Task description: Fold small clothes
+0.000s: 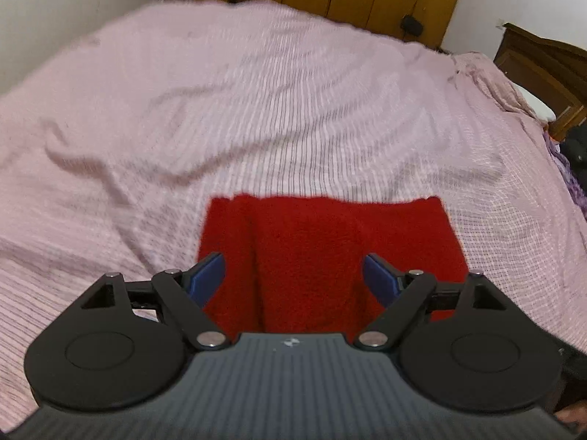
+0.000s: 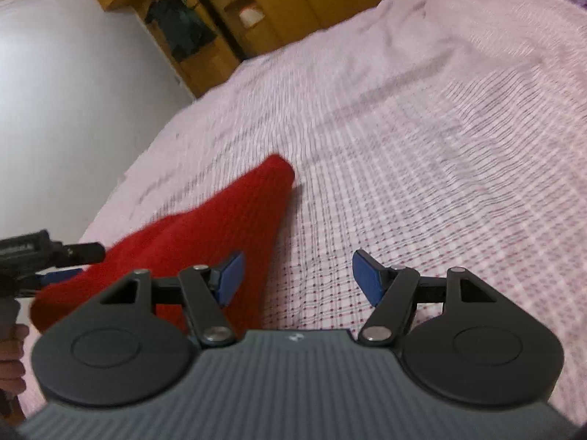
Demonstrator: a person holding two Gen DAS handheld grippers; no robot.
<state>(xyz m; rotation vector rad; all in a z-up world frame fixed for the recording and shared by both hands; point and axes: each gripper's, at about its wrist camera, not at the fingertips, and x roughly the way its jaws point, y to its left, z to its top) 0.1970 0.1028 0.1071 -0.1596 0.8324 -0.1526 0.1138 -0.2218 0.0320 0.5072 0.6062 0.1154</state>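
We hold both tongs apart and empty: our left gripper [image 1: 293, 275] above the folded red cloth [image 1: 323, 242], our right gripper [image 2: 298, 275] just beside it.

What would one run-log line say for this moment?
red cloth: on pink bedspread | left gripper: open, empty | right gripper: open, empty

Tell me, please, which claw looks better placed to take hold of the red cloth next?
Left, probably. The left claw is open and centred over the red cloth, whereas the right claw is open mostly over the bedspread, the cloth lying off to its left.
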